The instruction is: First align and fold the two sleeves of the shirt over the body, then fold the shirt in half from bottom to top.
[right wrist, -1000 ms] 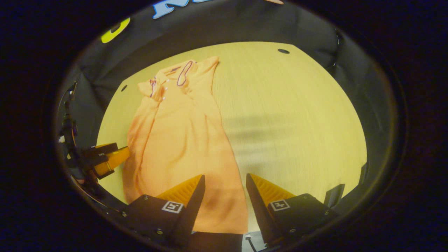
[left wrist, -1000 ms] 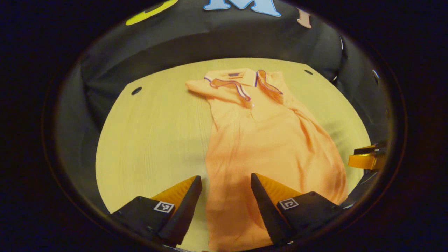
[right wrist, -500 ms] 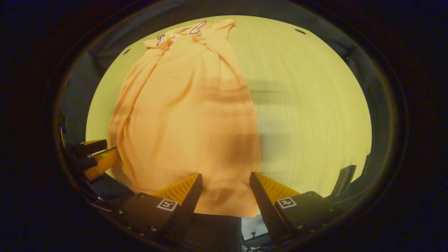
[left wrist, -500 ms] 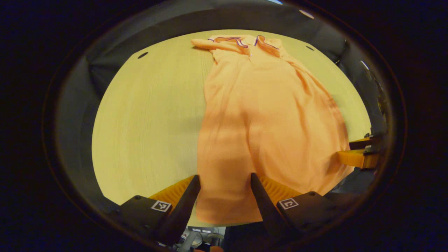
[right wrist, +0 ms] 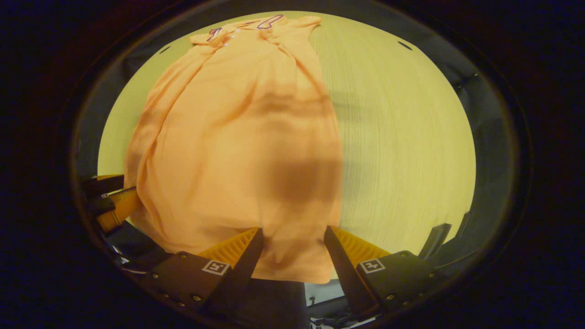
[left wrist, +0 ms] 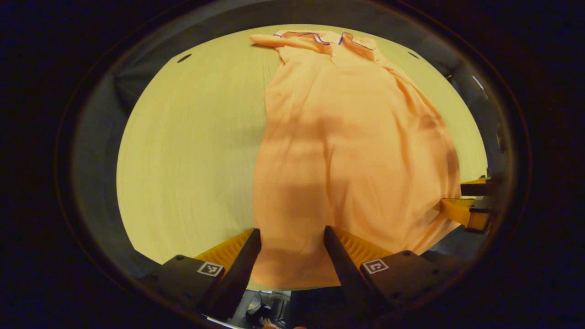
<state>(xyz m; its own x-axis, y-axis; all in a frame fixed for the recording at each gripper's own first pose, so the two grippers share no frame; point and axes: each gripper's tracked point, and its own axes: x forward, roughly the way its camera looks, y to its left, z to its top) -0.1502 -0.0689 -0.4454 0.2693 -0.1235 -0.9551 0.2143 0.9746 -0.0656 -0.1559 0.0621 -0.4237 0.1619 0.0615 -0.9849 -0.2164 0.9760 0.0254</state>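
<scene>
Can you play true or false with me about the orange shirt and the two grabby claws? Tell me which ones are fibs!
1. The shirt is orange. True.
2. The shirt's collar lies at the near edge of the table, right by the claws. False: the collar is at the far end; the bottom hem is the part nearest the claws.
3. The left gripper has its fingers apart, with the hem lying between them. True.
4. The right gripper is squeezed shut on a sleeve. False: its fingers are spread apart at the shirt's bottom hem.
5. The shirt is already folded in half from bottom to top. False: it lies stretched out long, from hem to collar.
</scene>
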